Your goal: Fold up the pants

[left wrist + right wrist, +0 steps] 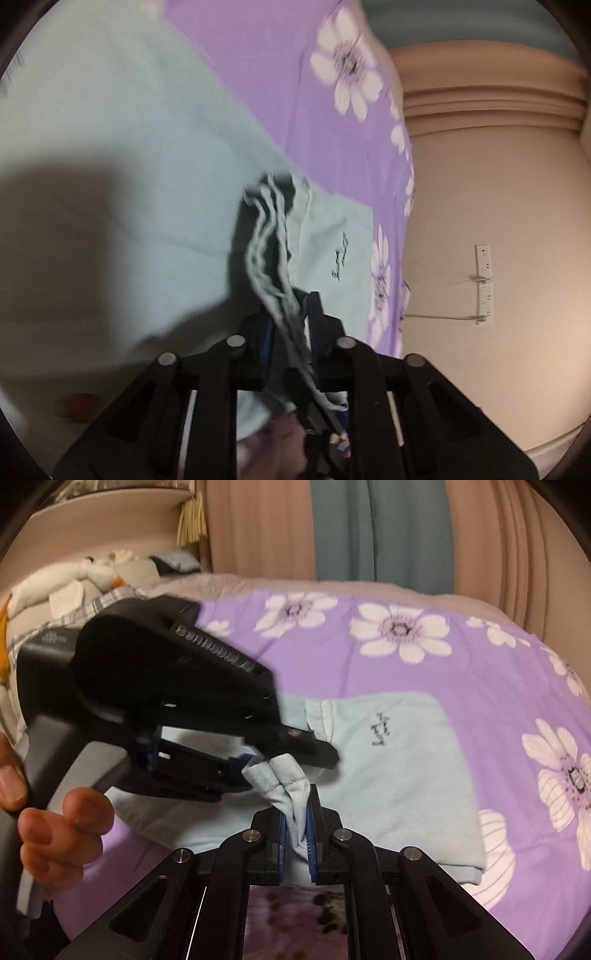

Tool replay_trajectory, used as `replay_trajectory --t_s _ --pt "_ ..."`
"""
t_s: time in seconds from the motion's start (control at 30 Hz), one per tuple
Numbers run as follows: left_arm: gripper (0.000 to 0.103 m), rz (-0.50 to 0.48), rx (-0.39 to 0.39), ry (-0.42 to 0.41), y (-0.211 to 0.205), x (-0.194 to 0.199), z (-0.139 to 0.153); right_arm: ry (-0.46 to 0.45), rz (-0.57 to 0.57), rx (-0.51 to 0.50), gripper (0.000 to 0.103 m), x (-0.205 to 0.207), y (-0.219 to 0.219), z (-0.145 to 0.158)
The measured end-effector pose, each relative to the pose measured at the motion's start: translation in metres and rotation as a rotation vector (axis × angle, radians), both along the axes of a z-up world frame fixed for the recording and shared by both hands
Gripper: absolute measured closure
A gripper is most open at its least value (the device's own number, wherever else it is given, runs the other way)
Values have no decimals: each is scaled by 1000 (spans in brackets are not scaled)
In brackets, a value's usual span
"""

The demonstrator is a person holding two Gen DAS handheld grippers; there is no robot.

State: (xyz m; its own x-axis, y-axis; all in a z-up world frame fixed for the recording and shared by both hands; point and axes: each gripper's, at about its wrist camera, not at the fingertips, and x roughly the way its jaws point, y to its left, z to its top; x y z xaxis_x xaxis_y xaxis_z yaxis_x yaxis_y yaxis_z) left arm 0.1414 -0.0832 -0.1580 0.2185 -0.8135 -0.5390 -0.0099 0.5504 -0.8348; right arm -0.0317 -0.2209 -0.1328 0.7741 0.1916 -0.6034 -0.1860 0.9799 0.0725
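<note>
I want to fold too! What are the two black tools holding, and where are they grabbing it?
Both hold the light blue pants. The right tool pinches a bunched hem edge, and the left tool pinches gathered edge layers right beside it.

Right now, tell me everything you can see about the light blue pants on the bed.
The pants are pale blue, soft-looking cloth with small dark lettering, lying partly folded on the purple flowered bedspread. A bunched, stitched edge is lifted, pinched by the right hand-held gripper; the left hand-held gripper is clamped on gathered layers beside it.
</note>
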Motion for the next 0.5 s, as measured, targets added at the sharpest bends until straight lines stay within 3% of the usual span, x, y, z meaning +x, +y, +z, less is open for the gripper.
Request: replay_trajectory --t_s 0.1,0.27,0.5 --pt "94 20 3 -91 21 2 17 -10 33 0 93 3 12 7" --pt "94 62 18 -147 58 0 27 -35 121 -25 93 7 54 16" --pt "93 127 89 -147 98 1 12 6 160 -9 93 28 100 1"
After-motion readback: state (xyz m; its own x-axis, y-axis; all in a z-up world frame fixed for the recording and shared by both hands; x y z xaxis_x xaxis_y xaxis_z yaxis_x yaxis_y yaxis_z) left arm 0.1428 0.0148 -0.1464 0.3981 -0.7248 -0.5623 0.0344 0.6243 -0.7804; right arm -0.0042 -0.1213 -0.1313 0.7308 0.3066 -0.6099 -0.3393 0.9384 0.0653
